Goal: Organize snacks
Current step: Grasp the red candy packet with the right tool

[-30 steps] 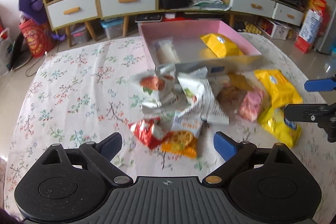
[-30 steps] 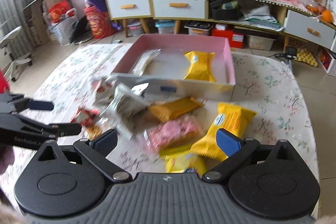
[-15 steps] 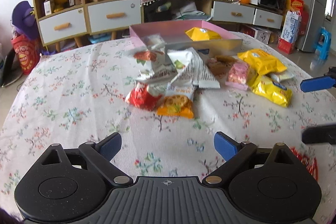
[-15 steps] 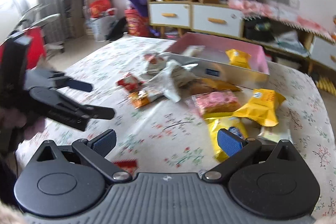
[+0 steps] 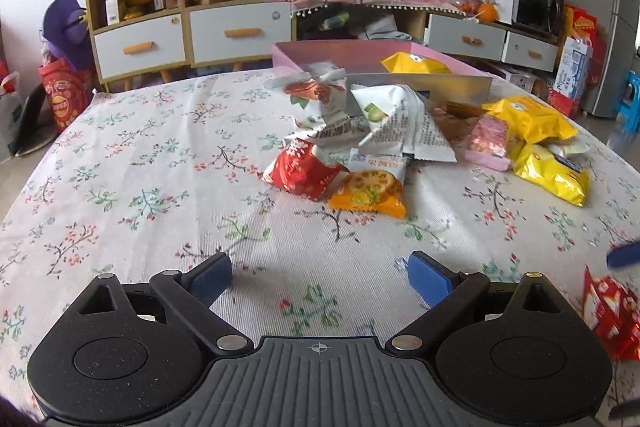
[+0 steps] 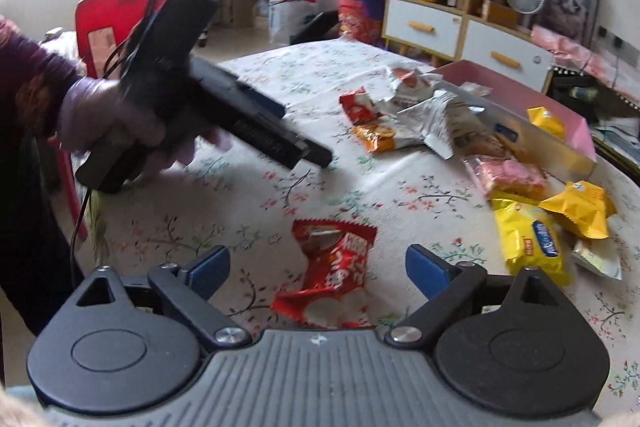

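A pile of snack packets [image 5: 360,131] lies on the flowered tablecloth in front of a pink box [image 5: 440,77] that holds a yellow packet [image 5: 414,63]. Yellow packets [image 5: 552,175] and a pink one [image 5: 490,143] lie to the right. My left gripper [image 5: 320,277] is open and empty, low over bare cloth near the table's front. My right gripper [image 6: 318,269] is open, with a red packet [image 6: 334,269] lying on the cloth between its fingers; it also shows in the left wrist view [image 5: 610,315]. The left gripper shows in the right wrist view [image 6: 256,123], held in a gloved hand.
Drawers and shelves [image 5: 180,31] stand behind the table. A red chair [image 6: 116,15] stands at the table's left side. The tablecloth's front edge [image 6: 132,259] is close below both grippers. A white packet [image 6: 596,259] lies by the yellow ones.
Both grippers have pulled back from the pile toward the table's front. My right gripper has swung left and down over the lone red packet. Both stay open.
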The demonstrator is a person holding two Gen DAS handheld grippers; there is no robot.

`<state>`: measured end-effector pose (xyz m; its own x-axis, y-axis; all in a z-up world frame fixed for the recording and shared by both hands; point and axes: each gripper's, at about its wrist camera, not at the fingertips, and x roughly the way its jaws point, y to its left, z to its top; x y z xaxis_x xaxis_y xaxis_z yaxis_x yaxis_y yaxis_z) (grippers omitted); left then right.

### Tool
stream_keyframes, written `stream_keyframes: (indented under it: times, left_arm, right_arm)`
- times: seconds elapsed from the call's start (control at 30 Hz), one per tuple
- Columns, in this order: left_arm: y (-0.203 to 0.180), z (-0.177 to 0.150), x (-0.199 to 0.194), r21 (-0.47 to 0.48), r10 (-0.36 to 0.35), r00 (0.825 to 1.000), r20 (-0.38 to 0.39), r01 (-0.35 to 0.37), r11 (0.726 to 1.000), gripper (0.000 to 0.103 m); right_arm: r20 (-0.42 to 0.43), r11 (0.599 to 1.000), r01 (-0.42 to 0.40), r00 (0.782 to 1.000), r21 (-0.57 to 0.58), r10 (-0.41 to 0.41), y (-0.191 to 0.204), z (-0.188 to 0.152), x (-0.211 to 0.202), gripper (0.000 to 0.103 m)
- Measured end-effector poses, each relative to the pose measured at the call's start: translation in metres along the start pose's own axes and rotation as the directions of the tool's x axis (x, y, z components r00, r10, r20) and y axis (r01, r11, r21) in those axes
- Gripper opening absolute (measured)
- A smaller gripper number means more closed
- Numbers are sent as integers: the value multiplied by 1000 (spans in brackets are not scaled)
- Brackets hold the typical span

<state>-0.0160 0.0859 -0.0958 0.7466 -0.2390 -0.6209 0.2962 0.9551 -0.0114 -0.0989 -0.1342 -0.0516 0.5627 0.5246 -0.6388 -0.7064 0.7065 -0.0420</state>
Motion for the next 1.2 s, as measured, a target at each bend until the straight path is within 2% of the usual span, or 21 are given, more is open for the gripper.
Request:
stream_keyframes:
  times: [0.33,0.4,0.5,0.67,0.77,0.87,0.9,0.93,1.0,1.07,1.2]
  left_arm:
    - [0,16,19,-13,36,999,1,-36,999,94]
    - [-1,21,22,-14,42,999,8,-41,999,94]
    - [-3,29,26,-14,47,999,22,-47,999,92]
    - [-7,40,32,-38,63,998,28,-62,997,84]
    - [-5,44,36,-73,81,997,16,-80,994,73]
    - [-2,48,39,-107,102,995,6,-101,989,57]
    - [-1,49,40,-114,108,994,-3,-108,988,47]
    - [-1,50,40,-121,119,993,-9,-119,985,41]
    - [-1,51,41,-134,129,991,-20,-130,982,40]
    - [-1,53,41,-148,139,990,-26,-141,979,32]
    - [1,57,40,-188,142,989,-46,-148,971,31]
  right_arm:
    - [-35,1000,-25,999,-18,25,0,-3,8,49]
    - [-36,999,-26,999,-20,25,-2,-3,8,36]
    - [-39,1000,-21,999,-20,20,-4,-1,7,27]
    - [-36,999,-1,999,-37,0,-7,0,6,24]
    - [-35,999,6,999,-37,-7,-9,1,5,23]
    - [-30,999,18,999,-42,-19,-10,4,5,23]
    - [-28,999,20,999,-41,-21,-10,5,5,23]
    - [-26,999,25,999,-40,-26,-11,6,5,23]
    - [-19,999,37,999,-35,-38,-13,9,4,23]
    - [-11,998,48,999,-30,-49,-16,13,3,23]
    - [-2,998,71,998,2,-71,-27,21,5,23]
